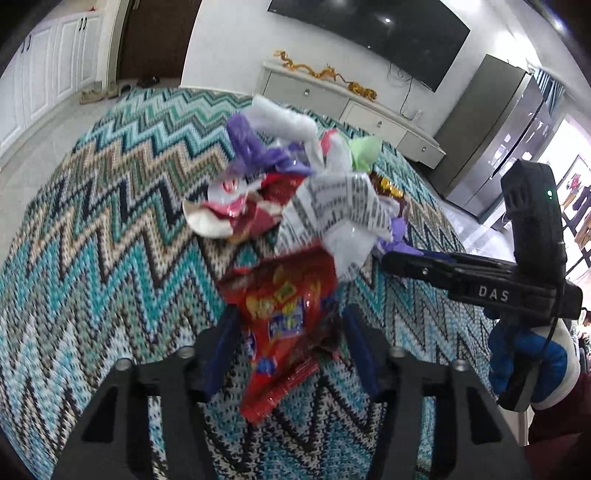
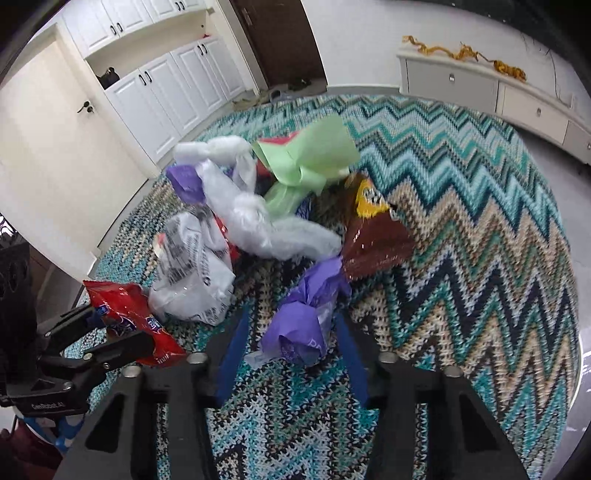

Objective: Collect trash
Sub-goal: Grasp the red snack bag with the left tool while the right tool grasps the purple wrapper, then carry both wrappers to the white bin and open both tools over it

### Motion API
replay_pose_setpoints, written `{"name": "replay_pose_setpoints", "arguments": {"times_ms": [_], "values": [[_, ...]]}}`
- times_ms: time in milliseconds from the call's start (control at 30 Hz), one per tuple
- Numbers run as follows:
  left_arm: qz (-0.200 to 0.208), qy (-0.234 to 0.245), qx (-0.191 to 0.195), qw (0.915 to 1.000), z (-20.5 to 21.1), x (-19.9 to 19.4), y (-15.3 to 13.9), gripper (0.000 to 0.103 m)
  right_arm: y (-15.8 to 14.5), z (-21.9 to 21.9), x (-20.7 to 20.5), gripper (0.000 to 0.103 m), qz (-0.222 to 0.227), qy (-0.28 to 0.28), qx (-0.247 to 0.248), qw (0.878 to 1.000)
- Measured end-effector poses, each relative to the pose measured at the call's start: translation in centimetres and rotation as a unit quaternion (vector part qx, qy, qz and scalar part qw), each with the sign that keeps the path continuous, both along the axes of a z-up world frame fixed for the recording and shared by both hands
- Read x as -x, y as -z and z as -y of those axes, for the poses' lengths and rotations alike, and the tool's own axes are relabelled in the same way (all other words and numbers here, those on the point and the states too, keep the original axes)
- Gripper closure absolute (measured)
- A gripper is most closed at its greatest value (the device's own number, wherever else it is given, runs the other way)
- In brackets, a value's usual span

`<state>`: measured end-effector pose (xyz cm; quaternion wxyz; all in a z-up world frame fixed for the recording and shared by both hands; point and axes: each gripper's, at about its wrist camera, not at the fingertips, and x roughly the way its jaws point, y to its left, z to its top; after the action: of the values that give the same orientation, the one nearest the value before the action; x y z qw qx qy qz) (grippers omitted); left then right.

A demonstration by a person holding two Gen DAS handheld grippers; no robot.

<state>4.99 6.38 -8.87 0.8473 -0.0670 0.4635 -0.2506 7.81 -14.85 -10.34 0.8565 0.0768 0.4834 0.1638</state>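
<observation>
Trash is heaped on a zigzag rug (image 1: 92, 221). A red snack bag (image 1: 284, 325) lies between the blue fingers of my left gripper (image 1: 290, 314), which flank it closely; I see no firm pinch. The right wrist view shows the same left gripper (image 2: 122, 326) around the red bag (image 2: 125, 314). My right gripper (image 2: 291, 317) straddles a crumpled purple wrapper (image 2: 303, 325), with a gap at its left finger. Behind lie a printed white bag (image 2: 192, 273), white plastic (image 2: 258, 221), a green bag (image 2: 310, 155) and a brown snack bag (image 2: 373, 236).
A low white cabinet (image 1: 351, 107) stands beyond the rug under a wall television (image 1: 369, 29), with a steel fridge (image 1: 498, 129) to its right. White cupboards (image 2: 166, 92) and a dark door (image 2: 277, 40) line the far side. A blue and white gloved hand (image 1: 528, 362) holds the right gripper.
</observation>
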Motion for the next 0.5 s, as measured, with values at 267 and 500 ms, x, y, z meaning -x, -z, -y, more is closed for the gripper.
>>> {"name": "replay_pose_setpoints", "arguments": {"times_ms": [267,500], "values": [[0.014,0.003,-0.001,0.9999,0.1,2.0,-1.0,0.076,-1.0,1.0,2.1,0.069,0.018,-0.012,0.0,1.0],[0.032,0.0,0.003,0.9995,-0.3,3.7,-3.2,0.089,-2.7,3.9,6.0,0.074,0.051,0.002,-0.019,0.999]]}}
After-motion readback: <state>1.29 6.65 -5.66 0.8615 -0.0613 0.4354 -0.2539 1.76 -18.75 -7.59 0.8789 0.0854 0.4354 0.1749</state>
